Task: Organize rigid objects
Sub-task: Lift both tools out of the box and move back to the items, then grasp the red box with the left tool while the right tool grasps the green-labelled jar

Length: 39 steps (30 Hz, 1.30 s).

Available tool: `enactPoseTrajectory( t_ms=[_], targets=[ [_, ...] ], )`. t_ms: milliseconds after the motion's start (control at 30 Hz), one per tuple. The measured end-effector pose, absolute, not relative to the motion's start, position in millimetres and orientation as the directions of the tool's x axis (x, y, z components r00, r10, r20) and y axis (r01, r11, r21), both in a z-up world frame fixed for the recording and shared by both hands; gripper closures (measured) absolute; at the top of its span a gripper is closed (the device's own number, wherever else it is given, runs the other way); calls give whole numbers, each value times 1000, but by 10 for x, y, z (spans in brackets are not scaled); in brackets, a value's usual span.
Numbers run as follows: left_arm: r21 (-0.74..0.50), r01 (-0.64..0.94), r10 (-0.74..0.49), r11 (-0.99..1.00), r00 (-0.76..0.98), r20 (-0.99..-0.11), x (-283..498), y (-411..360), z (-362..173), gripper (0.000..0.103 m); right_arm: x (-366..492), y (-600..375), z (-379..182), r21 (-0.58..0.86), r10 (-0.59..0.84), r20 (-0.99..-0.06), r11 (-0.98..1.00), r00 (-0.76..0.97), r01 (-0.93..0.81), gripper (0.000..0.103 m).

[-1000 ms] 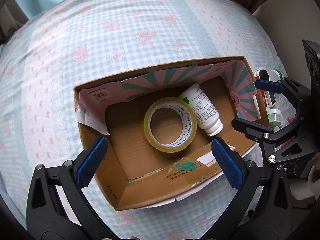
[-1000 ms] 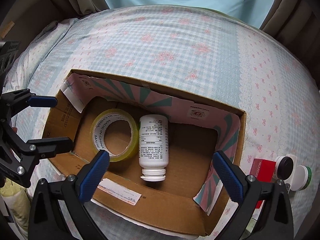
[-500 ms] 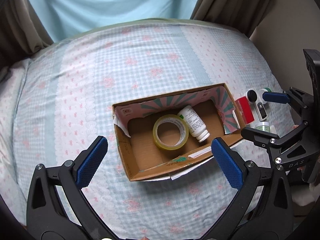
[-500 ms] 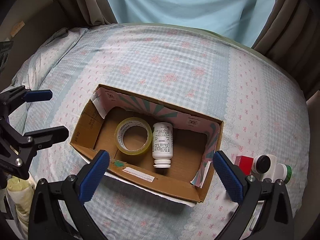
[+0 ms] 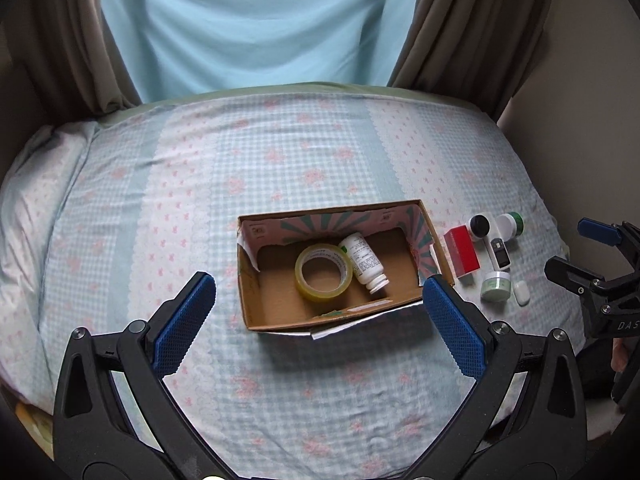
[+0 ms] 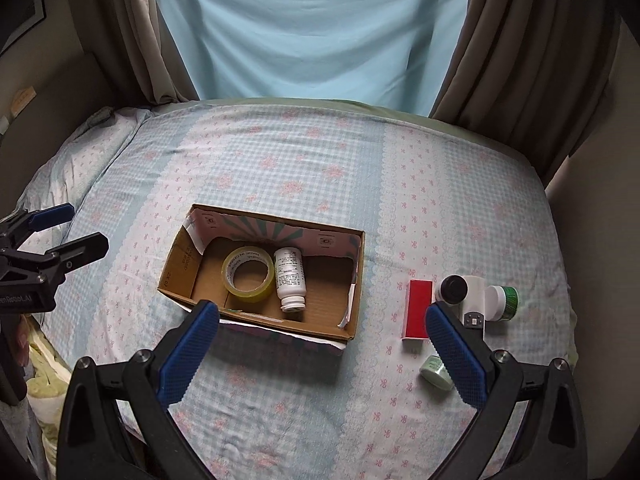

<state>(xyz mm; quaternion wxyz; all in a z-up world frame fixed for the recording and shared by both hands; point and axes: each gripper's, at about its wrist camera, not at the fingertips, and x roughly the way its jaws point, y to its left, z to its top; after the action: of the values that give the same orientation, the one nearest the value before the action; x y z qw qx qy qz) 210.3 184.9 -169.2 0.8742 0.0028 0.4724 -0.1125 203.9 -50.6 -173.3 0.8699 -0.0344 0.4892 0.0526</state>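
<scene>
On the bed [image 5: 280, 184], a cardboard box [image 5: 280, 320] sits open-topped with a tape roll [image 5: 323, 273] and a white bottle [image 5: 365, 261] lying on their sides inside, touching each other. To the box's right, loose on the bedsheet, lie a red box [image 6: 417, 308], a white device with a black cap [image 6: 468, 300], a green-lidded jar [image 6: 505, 302], a small pale-green jar [image 6: 435, 372] and, in the left view, a small white case [image 5: 521, 293].

Left gripper [image 5: 320, 320]: jaws spread wide, holding nothing, raised well above the box. Right gripper [image 6: 322, 344]: likewise spread wide and empty, high over the near edge of the box.

Risks, as judged:
- Soft bedding. Pressing down on any loose item is likely to sink it into the sheet, and the fingers may pinch fabric with it.
- Crowding. The loose items lie touching or just beside one another; closing on one may knock its neighbour, and the round jars could roll.
- Small pale-green jar. It appears tilted on its side; a grip across the curved wall may squirt it free.
- Box. It is light and torn at one flap; a gripper catching the rim could drag or tip it.
- Free floor space remains only at the right end of the box.
</scene>
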Motion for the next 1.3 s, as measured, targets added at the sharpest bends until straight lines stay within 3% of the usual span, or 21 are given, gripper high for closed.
enactPoseTrajectory(
  t_ms=[433, 733, 1300],
  targets=[
    [-98, 253, -219, 963, 511, -831, 1876, 619, -1569, 0, 1464, -1915, -1561, -14, -75, -847, 993, 526, 118, 0],
    [-59, 239, -170, 969, 477, -862, 1967, -449, -1691, 0, 1501, -2747, -1639, 20, -56, -853, 990, 519, 140, 0],
    [-49, 90, -70, 995, 247, -966, 2898, -1763, -3309, 0, 2690, -3824, -2996, 21, -34, -941, 987, 336, 159, 0]
  ],
)
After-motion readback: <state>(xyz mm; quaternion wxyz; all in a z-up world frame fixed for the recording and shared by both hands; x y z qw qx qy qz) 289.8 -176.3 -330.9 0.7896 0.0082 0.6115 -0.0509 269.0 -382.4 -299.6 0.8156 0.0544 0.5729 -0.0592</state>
